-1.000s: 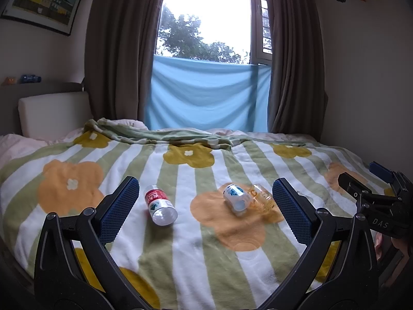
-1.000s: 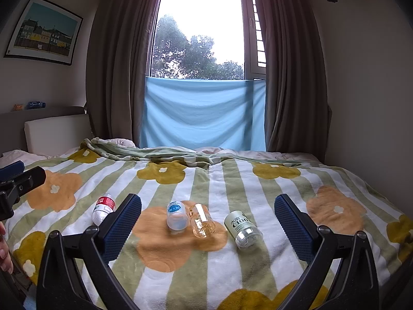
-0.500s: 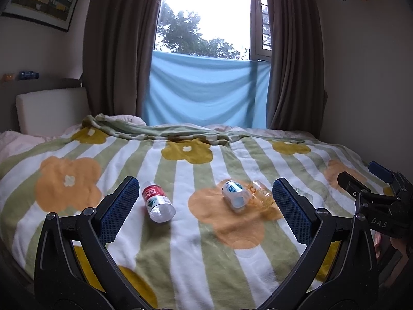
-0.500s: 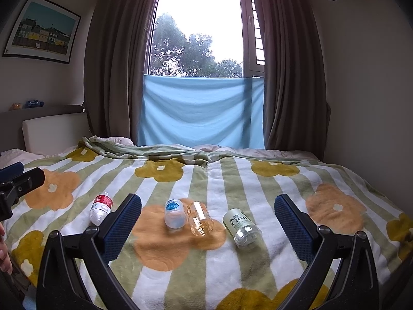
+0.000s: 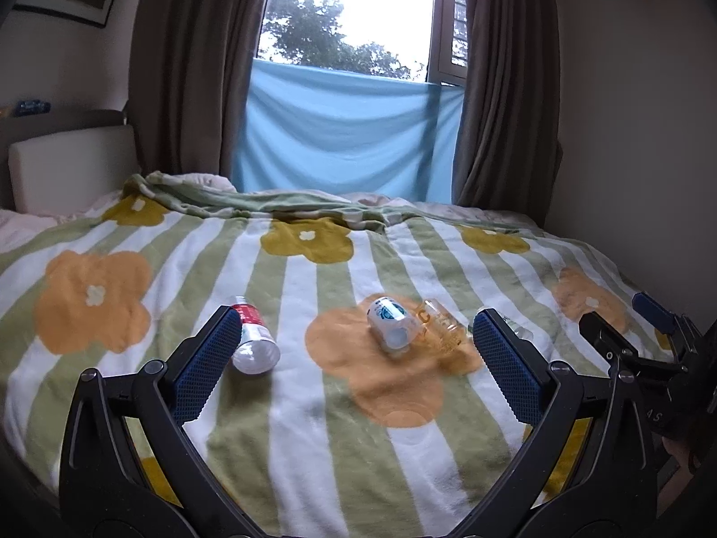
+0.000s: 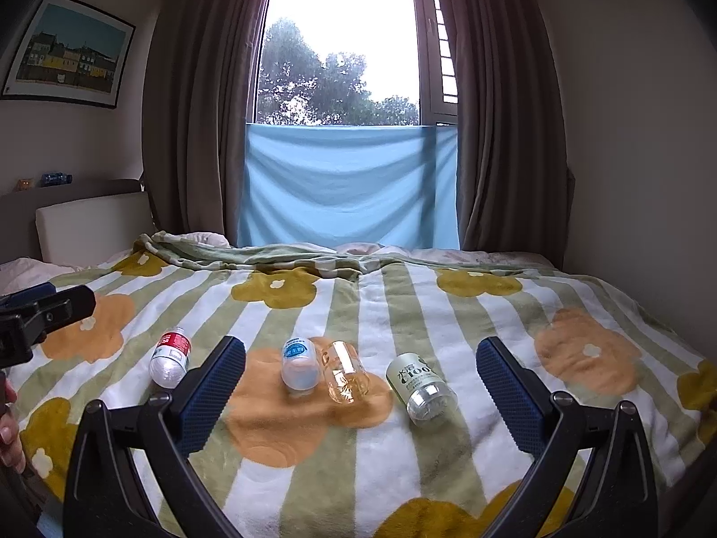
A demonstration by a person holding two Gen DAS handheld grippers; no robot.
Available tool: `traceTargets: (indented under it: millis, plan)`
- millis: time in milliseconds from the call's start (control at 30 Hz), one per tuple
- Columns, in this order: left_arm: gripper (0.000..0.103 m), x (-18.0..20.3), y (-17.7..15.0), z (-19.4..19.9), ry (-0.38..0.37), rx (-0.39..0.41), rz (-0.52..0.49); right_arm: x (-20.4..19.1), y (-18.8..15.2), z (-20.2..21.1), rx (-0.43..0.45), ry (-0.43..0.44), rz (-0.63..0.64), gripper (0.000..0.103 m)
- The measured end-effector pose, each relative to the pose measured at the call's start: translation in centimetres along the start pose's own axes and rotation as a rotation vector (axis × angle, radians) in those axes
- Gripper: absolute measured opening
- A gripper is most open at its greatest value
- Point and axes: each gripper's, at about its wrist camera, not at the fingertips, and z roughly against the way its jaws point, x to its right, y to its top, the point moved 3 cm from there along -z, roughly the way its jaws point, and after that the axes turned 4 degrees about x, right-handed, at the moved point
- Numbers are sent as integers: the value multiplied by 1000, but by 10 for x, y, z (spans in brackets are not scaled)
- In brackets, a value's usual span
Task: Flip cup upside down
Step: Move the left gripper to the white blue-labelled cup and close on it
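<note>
Vs a second ago: left gripper (image 5: 356,361) has moved in a bit closer and lower over the bed, so the bottles sit larger in its view and the wall picture has slid toward the top-left corner; that view is motion-blurred. Right gripper (image 6: 360,379) has barely shifted, and the four items have not moved on the blanket. Both grippers' jaws stand wide apart, holding nothing, hovering above the blanket (image 6: 349,462). The cup (image 6: 344,372) is a clear amber-tinted glass lying on its side on an orange flower print, mouth toward the camera, touching the blue-label bottle (image 6: 299,364) on its left; in the left wrist view the cup (image 5: 441,325) has some print on it, possibly a "C", too blurred to read. Blue-label bottle (image 5: 389,319) is short clear plastic, on its side, base toward the camera, label text illegible. Red-label bottle (image 6: 170,355) lies well apart to the left on a white stripe; in the left view (image 5: 252,336) it sits just beside the left finger's blue textured pad (image 5: 204,365). Green-label bottle (image 6: 419,383) lies just right of the cup, not touching it, label reads "C100" with a couple of Chinese characters above. Blanket is fleecy, green and white stripes with orange and mustard flowers. Blue cloth (image 6: 349,184) hangs across the lower window between brown curtains (image 6: 197,103). Framed townscape picture (image 6: 67,51) on the left wall. Gripper frames are black, with screws at the joints.
</note>
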Motion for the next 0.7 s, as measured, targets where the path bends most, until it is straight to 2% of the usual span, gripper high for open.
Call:
traceTargets:
  millis: [167, 367, 533, 700]
  plan:
    - [103, 10, 7, -52, -33, -90, 0, 7, -8, -10, -10, -1, -20, 103]
    - [103, 16, 11, -150, -61, -258, 37, 10, -23, -27, -37, 23, -36, 103]
    - [103, 20, 0, -238, -26, -404, 27, 8, -38, -37, -72, 63, -38, 103]
    - [103, 23, -28, -312, 13, -584, 39, 12, -49, -43, -91, 85, -41, 103]
